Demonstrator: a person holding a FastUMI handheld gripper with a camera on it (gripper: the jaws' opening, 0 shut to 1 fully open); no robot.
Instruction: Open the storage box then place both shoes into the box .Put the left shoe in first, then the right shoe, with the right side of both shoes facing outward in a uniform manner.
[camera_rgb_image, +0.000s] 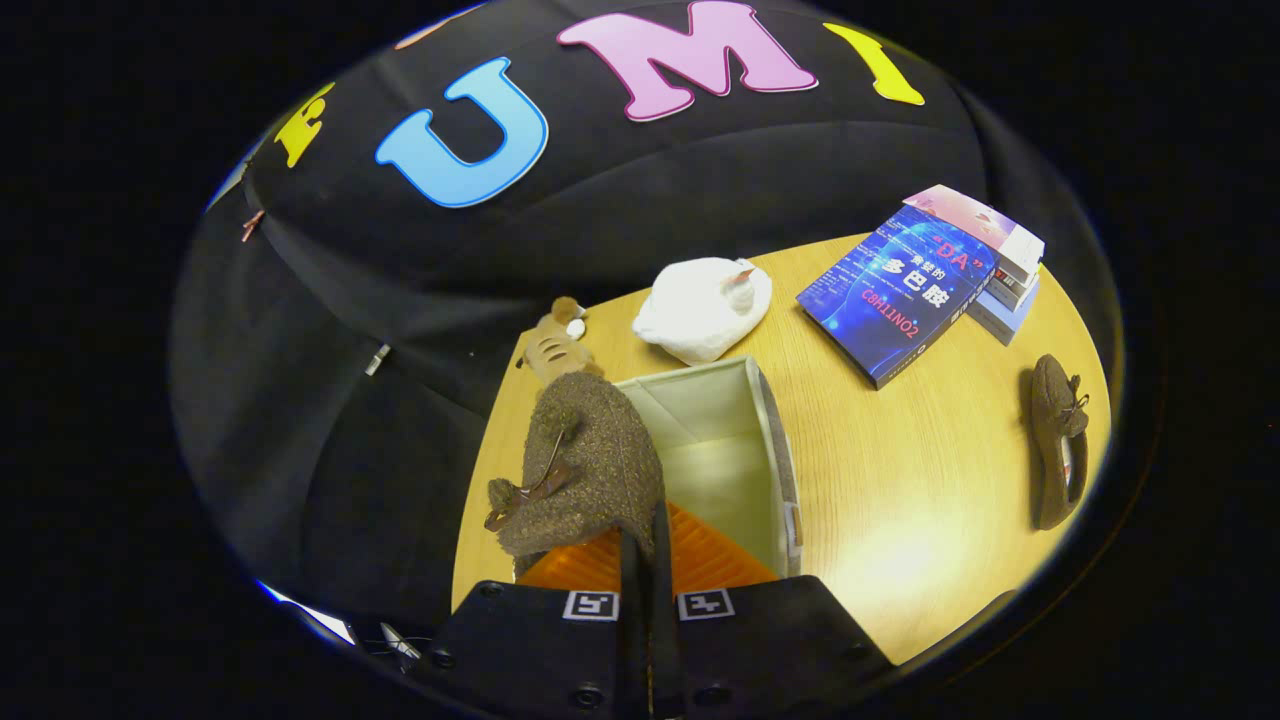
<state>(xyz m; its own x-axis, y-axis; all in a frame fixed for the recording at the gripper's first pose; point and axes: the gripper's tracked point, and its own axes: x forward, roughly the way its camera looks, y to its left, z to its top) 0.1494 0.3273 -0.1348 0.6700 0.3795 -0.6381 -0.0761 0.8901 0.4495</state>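
Between the orange fingers (690, 560) of the gripper (640, 560), pressed nearly together, hangs a brown fuzzy slipper-like shoe with a small bow (585, 460), pinched at its edge.

Just beyond, the open cream fabric storage box (775, 450) looks empty, so the box is opened and the first shoe is, by my reading, about to go in. A matching second brown shoe (1058, 440) lies well apart on the light wooden table (900, 500), still to be placed.

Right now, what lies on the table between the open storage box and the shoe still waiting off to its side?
In the gripper view, bare wooden table separates the storage box from the waiting shoe. The gripper holds the other shoe over the box.
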